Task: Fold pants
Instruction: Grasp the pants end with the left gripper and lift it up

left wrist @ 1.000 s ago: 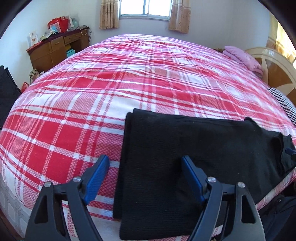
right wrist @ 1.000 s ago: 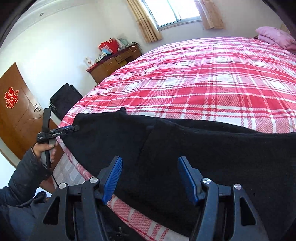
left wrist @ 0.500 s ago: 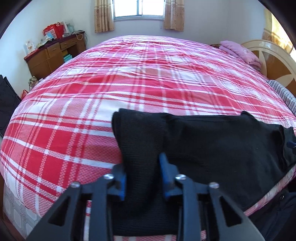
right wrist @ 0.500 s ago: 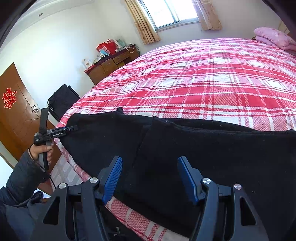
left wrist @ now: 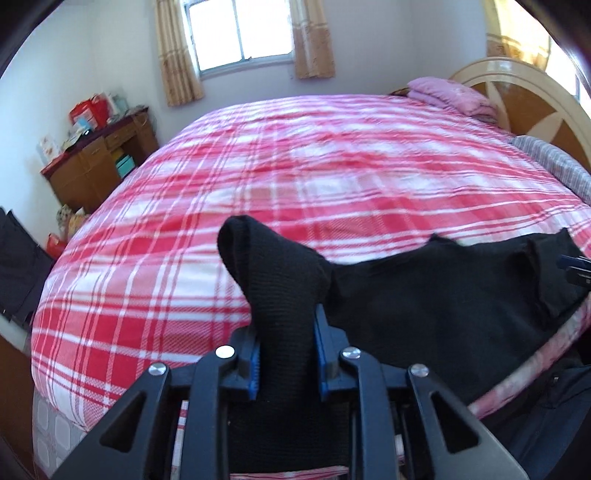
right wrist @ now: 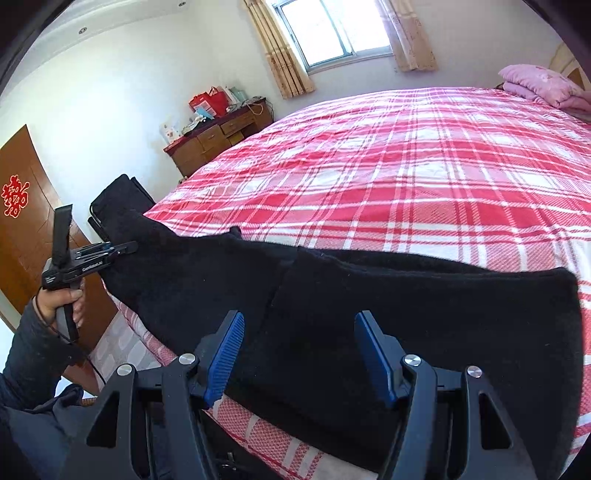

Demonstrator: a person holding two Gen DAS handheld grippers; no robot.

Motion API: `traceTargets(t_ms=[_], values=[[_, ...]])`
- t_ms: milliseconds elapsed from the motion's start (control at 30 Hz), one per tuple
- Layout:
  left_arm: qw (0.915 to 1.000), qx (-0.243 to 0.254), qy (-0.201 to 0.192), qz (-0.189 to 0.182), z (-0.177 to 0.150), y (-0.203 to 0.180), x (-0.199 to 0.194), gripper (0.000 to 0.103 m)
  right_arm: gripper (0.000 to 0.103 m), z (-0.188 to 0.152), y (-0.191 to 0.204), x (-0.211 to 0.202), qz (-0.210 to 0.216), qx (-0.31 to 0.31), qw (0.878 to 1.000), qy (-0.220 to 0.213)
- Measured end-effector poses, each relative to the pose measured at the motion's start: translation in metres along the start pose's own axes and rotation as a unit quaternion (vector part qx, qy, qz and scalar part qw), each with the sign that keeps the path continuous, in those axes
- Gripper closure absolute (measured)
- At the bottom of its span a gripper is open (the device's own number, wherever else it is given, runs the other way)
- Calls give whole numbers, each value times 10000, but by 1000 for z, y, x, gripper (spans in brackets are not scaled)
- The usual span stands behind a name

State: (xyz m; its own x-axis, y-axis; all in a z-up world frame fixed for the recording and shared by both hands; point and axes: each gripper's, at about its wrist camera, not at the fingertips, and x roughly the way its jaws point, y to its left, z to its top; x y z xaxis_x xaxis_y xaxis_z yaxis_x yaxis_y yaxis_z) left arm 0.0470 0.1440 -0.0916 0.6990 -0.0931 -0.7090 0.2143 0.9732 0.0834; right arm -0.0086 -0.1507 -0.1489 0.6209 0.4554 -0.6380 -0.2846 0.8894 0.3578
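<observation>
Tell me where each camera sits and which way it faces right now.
Left wrist: on the left tool, facing across the plaid bed toward the window; its jaws clamp a raised end of the black pants.
Right wrist: on the right tool, open above the pants, facing the same way; the left hand shows at left.
Shared: pants, bed, window, dresser.

Sunlit curtained window (left wrist: 242,33), wooden dresser (right wrist: 218,138), red plaid bed (left wrist: 332,177).

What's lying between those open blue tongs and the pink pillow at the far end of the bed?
In the right wrist view: the black pants, then bare plaid bedspread up to the pink pillow. The right tongs hover open.
</observation>
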Motion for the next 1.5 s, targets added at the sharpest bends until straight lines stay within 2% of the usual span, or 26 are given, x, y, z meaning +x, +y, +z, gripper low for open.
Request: traceTargets(t_ms=[267,467,533,633,967,1200,1367,1500], values=[[9943,-50,-163,-1050,18,-34,-30,80,39,15,-12,-31,-111,143,9992,-347],[9834,-127,-200,-1801,36,-61,-43,80,39,21,-31,-49,-281,411,9975,-495],[9766,-158,-160,-2138,45,-73,-44,80,39,23,-38,-55,-311,492,9968,-543],[9698,-144,-122,-2433,56,-94,-45,80,39,28,-46,-65,-383,541,9957,-641],[9520,125,96,-3058,87,-163,-35,80,39,24,-87,-92,-871,991,9889,-690],[9440,515,234,-3251,102,-218,-31,80,39,18,-116,-109,-1135,1266,9821,-812],[9357,808,410,-3409,105,-258,-27,80,39,18,-130,-114,-1221,1440,9779,-895],[9324,1026,529,-3426,106,-282,-21,80,39,18,-138,-114,-1273,1534,9757,-911]])
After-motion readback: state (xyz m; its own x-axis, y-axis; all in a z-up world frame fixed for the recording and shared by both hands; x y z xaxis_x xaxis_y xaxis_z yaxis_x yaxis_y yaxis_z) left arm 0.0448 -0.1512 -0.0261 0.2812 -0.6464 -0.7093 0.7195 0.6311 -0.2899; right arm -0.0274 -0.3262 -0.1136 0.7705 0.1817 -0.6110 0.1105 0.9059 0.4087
